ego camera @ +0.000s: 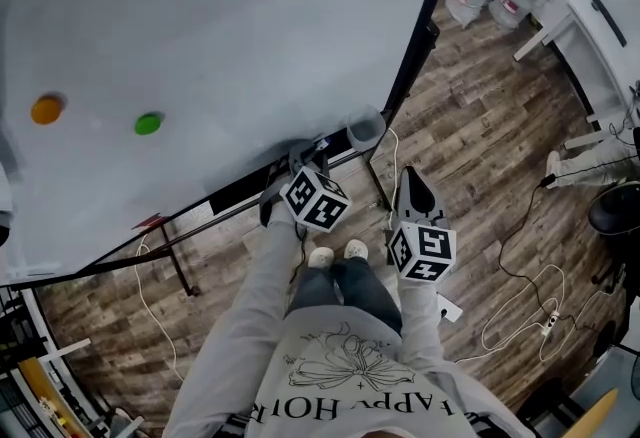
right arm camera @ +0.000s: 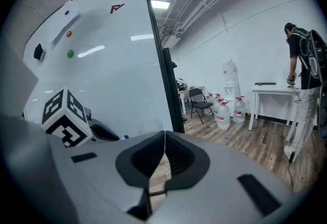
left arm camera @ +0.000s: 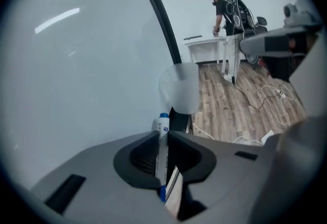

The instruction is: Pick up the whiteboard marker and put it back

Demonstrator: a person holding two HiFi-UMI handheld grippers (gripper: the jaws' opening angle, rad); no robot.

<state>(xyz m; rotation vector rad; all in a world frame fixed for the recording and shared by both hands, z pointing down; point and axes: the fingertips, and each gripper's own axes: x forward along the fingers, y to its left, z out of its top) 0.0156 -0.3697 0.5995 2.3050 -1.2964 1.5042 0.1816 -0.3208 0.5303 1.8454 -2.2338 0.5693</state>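
The whiteboard marker (left arm camera: 162, 142), white with a blue cap, stands upright between the pads of my left gripper (left arm camera: 164, 138), which is shut on it. Just beyond its tip a clear plastic cup (left arm camera: 180, 87) hangs at the lower corner of the whiteboard (left arm camera: 76, 64). In the head view my left gripper (ego camera: 300, 161) points at the whiteboard's bottom edge, left of the cup (ego camera: 367, 126). My right gripper (ego camera: 412, 184) hovers to the right over the floor. In the right gripper view its jaws (right arm camera: 163, 159) are shut with nothing in them, and the marker's blue tip (right arm camera: 126, 137) shows.
Orange (ego camera: 46, 109) and green (ego camera: 148, 123) magnets stick to the whiteboard. Its black frame post (ego camera: 425, 26) and stand legs reach the wood floor. Cables (ego camera: 520, 306) trail on the right. Water jugs (right arm camera: 230, 110), a folding chair (right arm camera: 200, 103) and a person at a white table (right arm camera: 273, 96) are farther off.
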